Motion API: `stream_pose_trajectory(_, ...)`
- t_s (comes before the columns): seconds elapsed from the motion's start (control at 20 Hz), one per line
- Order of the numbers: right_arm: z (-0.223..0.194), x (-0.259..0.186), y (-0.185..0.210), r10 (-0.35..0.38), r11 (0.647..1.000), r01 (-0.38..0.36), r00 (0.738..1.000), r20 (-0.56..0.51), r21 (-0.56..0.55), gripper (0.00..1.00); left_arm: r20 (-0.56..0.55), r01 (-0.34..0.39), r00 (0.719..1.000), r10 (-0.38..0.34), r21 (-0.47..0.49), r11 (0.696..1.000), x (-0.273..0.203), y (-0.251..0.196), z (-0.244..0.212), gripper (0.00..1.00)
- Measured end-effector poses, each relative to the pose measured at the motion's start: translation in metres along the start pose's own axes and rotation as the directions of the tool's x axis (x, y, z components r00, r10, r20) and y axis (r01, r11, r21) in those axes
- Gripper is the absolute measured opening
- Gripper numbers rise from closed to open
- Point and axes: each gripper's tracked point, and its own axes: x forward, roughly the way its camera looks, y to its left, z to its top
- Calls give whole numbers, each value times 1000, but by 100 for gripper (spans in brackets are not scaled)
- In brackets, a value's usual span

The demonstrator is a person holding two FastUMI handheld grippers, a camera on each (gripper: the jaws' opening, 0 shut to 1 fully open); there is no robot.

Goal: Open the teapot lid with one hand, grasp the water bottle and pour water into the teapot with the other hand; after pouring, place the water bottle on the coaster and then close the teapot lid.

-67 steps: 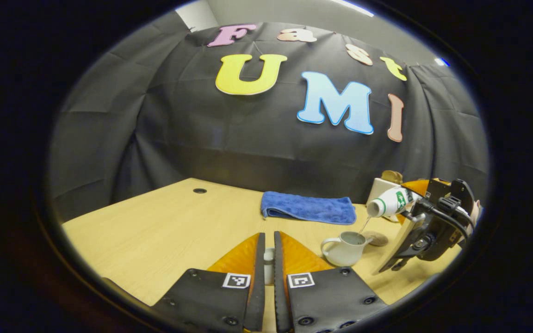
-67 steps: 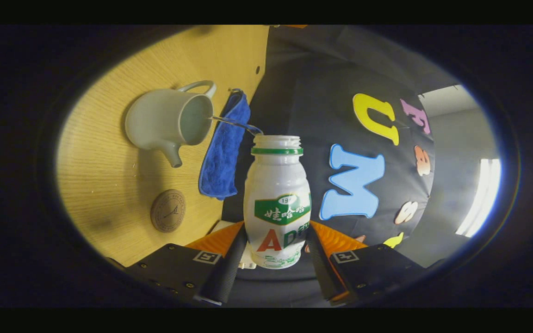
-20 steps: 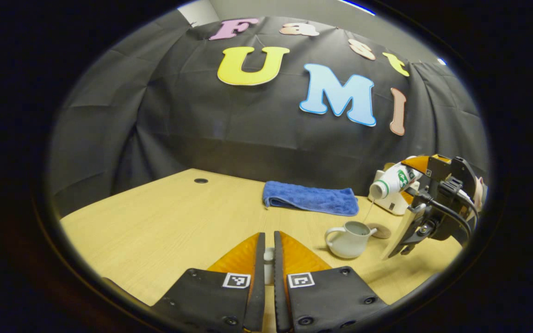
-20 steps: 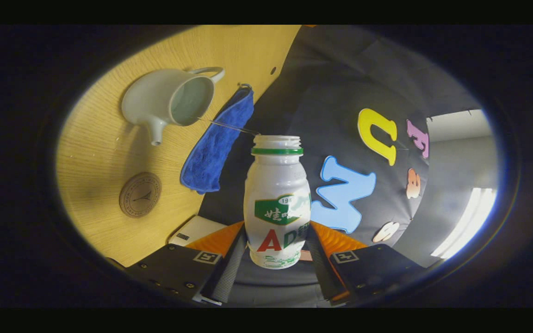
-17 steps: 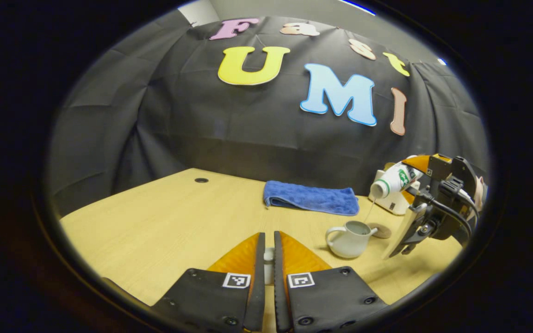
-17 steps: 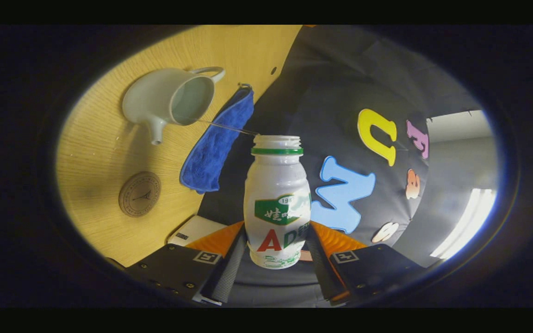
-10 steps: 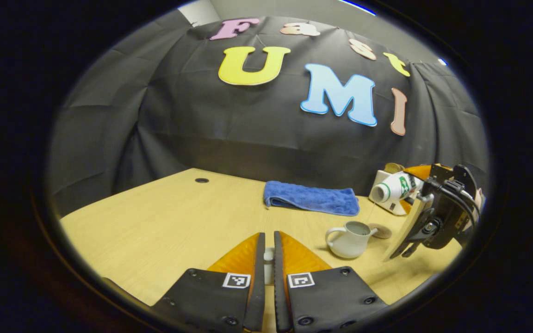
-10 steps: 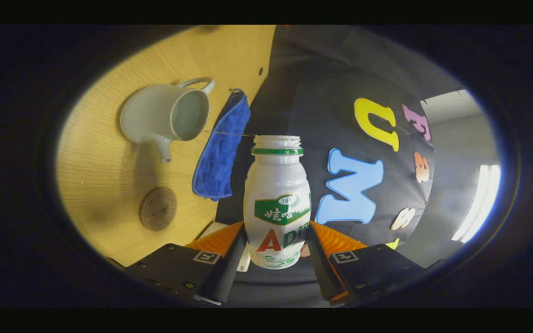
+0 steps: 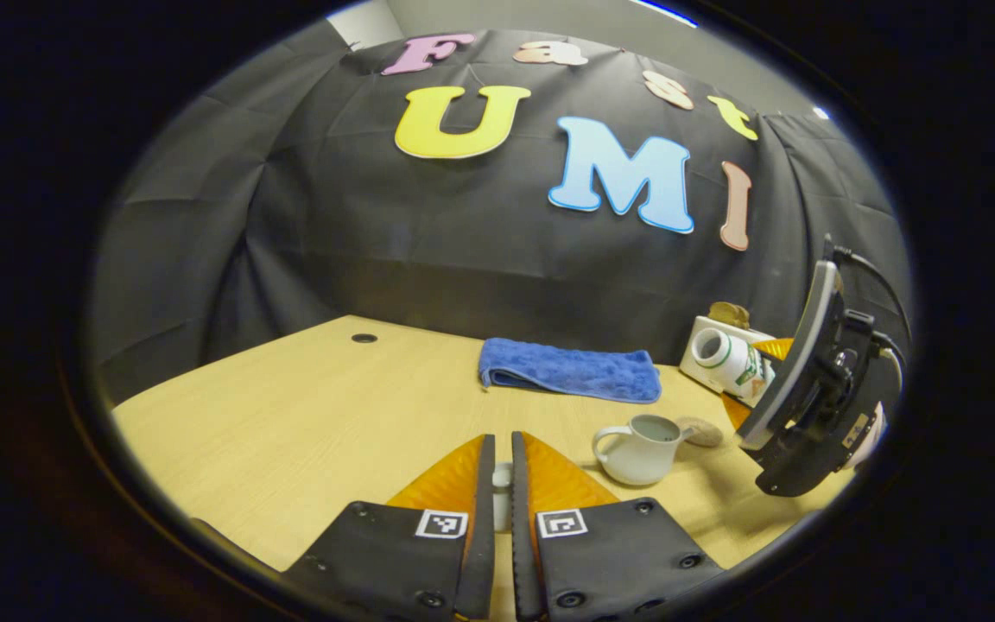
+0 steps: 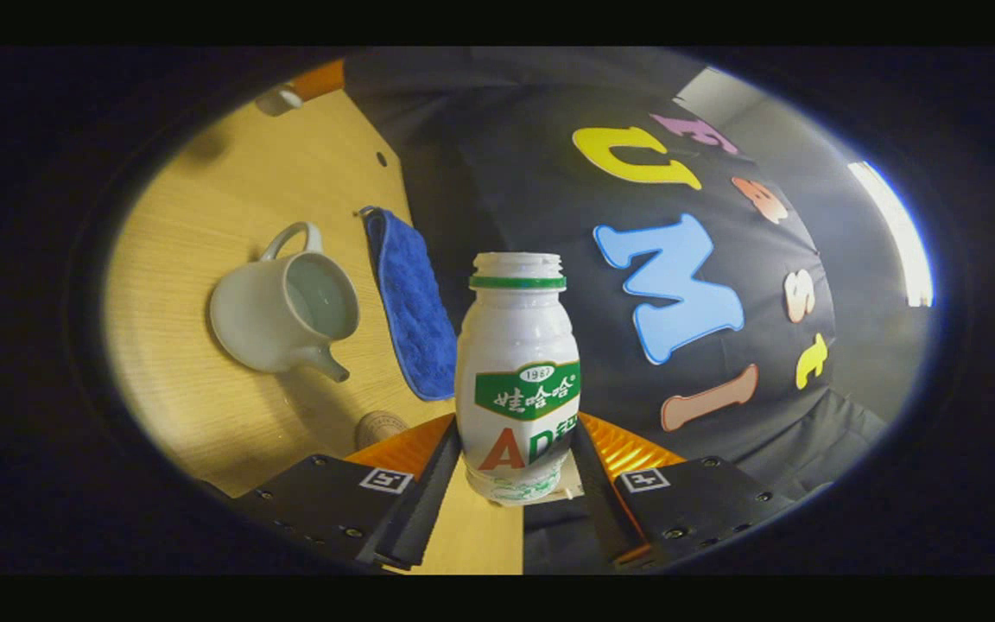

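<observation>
Right gripper view: the right gripper (image 10: 515,484) is seen with its fingers (image 10: 428,492) clenched on the lower body of the water bottle (image 10: 517,380), one on each side of it. A second ago a thin stream ran from the bottle's open mouth into the teapot (image 10: 283,313); no stream is seen now, and the bottle has been swung back from its pouring tilt. Pouring is therefore judged to be over, and the setting of the bottle on the coaster (image 10: 379,427) is judged to be the step in hand.

The teapot stands open on the counter (image 10: 204,216), with water visible inside it and its spout turned toward the coaster. The coaster lies just beside the teapot, near the counter's right edge, and is partly hidden by the right gripper's body. A blue towel (image 10: 411,302) is folded along the counter's back edge.

In the left gripper view, the left gripper (image 9: 502,501) is held with its fingers (image 9: 483,510) almost together; a small pale thing, judged to be the teapot lid (image 9: 502,497), is pinched between them above the counter's front edge. The lid is yet to be put back.
</observation>
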Motion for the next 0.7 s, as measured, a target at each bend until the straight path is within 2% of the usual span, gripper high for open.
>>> stream_pose_trajectory(0.1, -3, -3, 5, 12, 989, -10, 1000, -12, 145, 72, 5, 8, 1000, -8, 5, 1000, 2, -6, 1, 19)
stream_pose_trajectory(0.2, -3, -7, 6, 20, 953, -12, 1000, -23, 303, 72, 8, 19, 1000, -19, 9, 1000, 5, -15, 4, 19)
stream_pose_trajectory(0.35, 0, -11, -3, -12, 878, 24, 1000, -28, 478, 72, 19, 49, 999, -49, 21, 999, 10, -34, 9, 19)
stream_pose_trajectory(0.45, 1, -12, -4, -6, 817, 18, 1000, -23, 576, 72, 25, 81, 996, -82, 35, 996, 16, -51, 13, 19)
stream_pose_trajectory(0.55, 0, -13, -4, 6, 757, 8, 1000, -20, 653, 72, 31, 102, 994, -104, 57, 993, 23, -65, 16, 19)
stream_pose_trajectory(0.7, -8, -13, -8, 8, 690, 12, 1000, -24, 723, 72, 42, 123, 991, -127, 98, 988, 33, -89, 24, 19)
